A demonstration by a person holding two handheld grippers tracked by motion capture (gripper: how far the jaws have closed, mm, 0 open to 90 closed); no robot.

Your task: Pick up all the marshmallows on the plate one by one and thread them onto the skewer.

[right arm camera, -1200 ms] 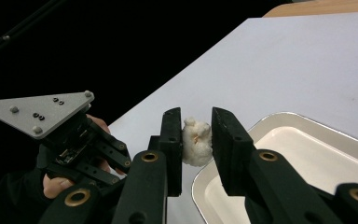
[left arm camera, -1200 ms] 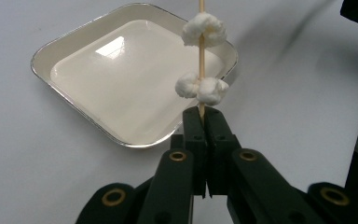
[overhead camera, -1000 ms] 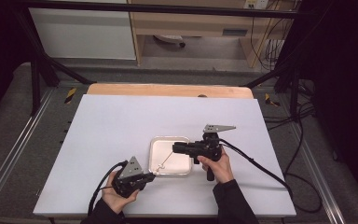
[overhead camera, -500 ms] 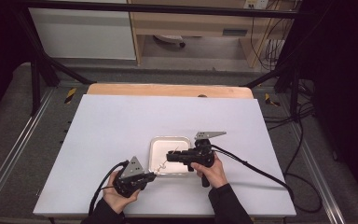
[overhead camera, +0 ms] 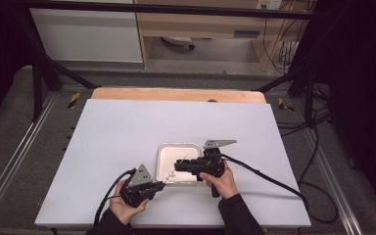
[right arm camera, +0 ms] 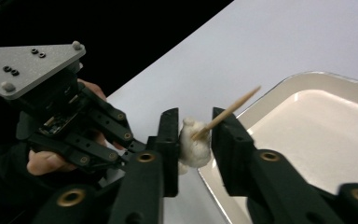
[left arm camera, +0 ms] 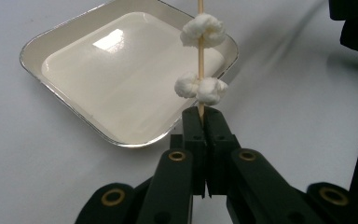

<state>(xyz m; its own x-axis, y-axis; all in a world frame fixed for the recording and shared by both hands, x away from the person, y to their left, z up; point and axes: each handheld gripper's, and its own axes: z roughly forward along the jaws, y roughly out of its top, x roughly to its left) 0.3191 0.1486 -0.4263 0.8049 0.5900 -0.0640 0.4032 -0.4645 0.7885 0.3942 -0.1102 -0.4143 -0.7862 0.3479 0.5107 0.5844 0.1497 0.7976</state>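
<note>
From the high view your skewer (overhead camera: 169, 175) is barely a thin line betw. the two grippers, and the white lumps on it can't be made out there; its top end is cut off by the frame edge in the left gripper view. No brand, label or writing is readable anywhere. Your left gripper (left arm camera: 200, 119) is clenched on the skewer's (left arm camera: 199, 42) bottom end, stick upright, w/ two white marshmallow lumps (left arm camera: 201, 88) threaded on it, the lower one just above the closed jaws. It sits at the near left corner of the white tray (overhead camera: 169, 152), which lies near the middle of the table (overhead camera: 127, 127). Your right gripper (right arm camera: 195, 140) has its jaws either side of one marshmallow (right arm camera: 193, 147); they've just been opening, w/ the lump betw. them, and I can't tell whether the pads press on it. The skewer's pointed tip (right arm camera: 242, 100) sticks out toward the tray (right arm camera: 317, 135).
</note>
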